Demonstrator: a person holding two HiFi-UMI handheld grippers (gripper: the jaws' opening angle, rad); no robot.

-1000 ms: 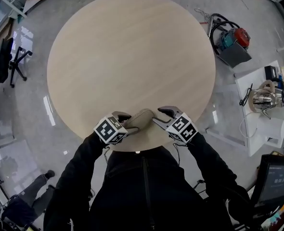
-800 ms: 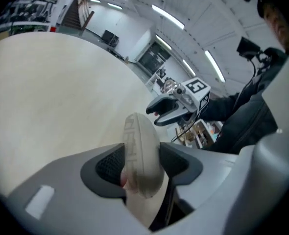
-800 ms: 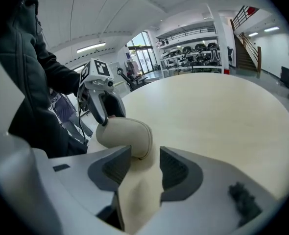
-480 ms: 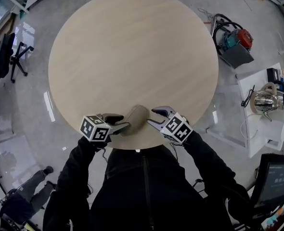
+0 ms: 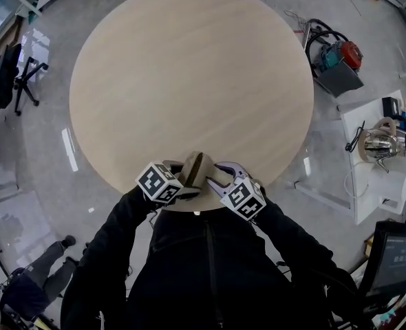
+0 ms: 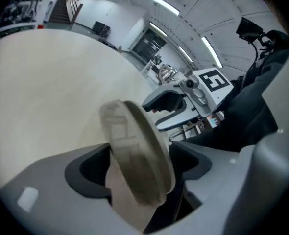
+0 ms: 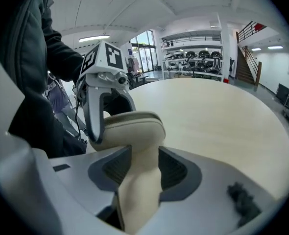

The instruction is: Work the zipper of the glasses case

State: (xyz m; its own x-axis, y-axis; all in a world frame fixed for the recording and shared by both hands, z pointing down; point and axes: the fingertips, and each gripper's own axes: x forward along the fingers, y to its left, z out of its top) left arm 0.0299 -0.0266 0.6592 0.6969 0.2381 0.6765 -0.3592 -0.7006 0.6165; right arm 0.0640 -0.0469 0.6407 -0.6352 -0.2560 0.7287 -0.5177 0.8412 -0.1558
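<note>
The right gripper (image 7: pixel 140 173) has its fingers pinching the tan oval fabric glasses case (image 7: pixel 134 129). The left gripper (image 6: pixel 134 173) has just opened its fingers wide around it. Hold the case still, then find the zipper pull.

The glasses case (image 5: pixel 194 170) is a beige, soft-looking oval pouch (a darker zipper band (image 6: pixel 134 173) runs round its rim). It stands up on its edge, slightly tilted, at the near edge of the round desk (image 5: pixel 189 81), with the seam facing up. The right tongs (image 7: pixel 137 166) pinch its right end between their pads. Its left end sits between the left tongs (image 6: pixel 143 168), whose jaws have just been opening.
</note>
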